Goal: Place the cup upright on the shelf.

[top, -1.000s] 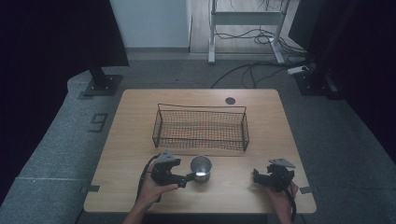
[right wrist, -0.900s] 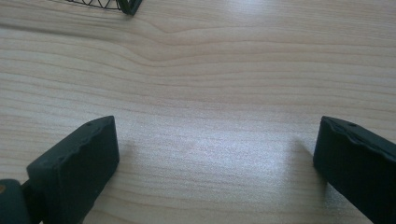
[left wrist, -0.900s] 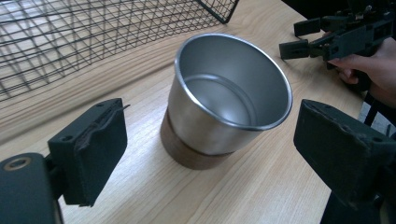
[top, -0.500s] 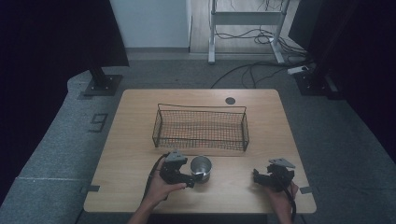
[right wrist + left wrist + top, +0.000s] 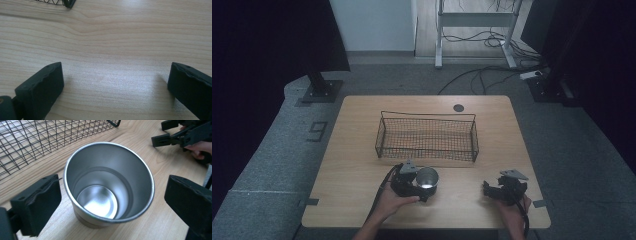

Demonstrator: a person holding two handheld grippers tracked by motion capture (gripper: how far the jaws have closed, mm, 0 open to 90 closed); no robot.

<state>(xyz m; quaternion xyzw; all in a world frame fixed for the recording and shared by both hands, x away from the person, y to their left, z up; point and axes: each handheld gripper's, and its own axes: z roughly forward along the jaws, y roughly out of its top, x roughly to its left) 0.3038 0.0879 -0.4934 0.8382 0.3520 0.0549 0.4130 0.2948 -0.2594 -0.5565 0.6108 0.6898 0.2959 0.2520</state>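
A round, tapered cup of brushed silver metal (image 5: 108, 182) stands upright on the pale wooden table (image 5: 357, 150), near the table's front edge and a little left of centre in the high view. Its thin rolled rim gleams, the inside is smooth and empty, and a step ring shows partway down the wall above a flat, shiny bottom.

The left gripper (image 5: 110, 202), matte black with blocky, squared pads, has its jaws spread wide, one at 9 o'clock of the cup and one at 3 o'clock in the left gripper view. The cup sits between them; the 9 o'clock pad is just beside the wall, and whether it touches cannot be told, while the 3 o'clock pad stands apart from the rim. In the high view the person's left hand (image 5: 394, 202) holds this gripper at 7 o'clock of the cup.

A rectangular basket of thin black wire mesh (image 5: 427, 135) sits at 12 o'clock of the cup, near it, its open grid showing the wood grain beneath.

The right gripper (image 5: 115, 82) rests low over bare table at 3 o'clock of the cup, well apart, jaws likewise spread wide with nothing between them. The wood under it shows fine straight grain with one wavy streak.
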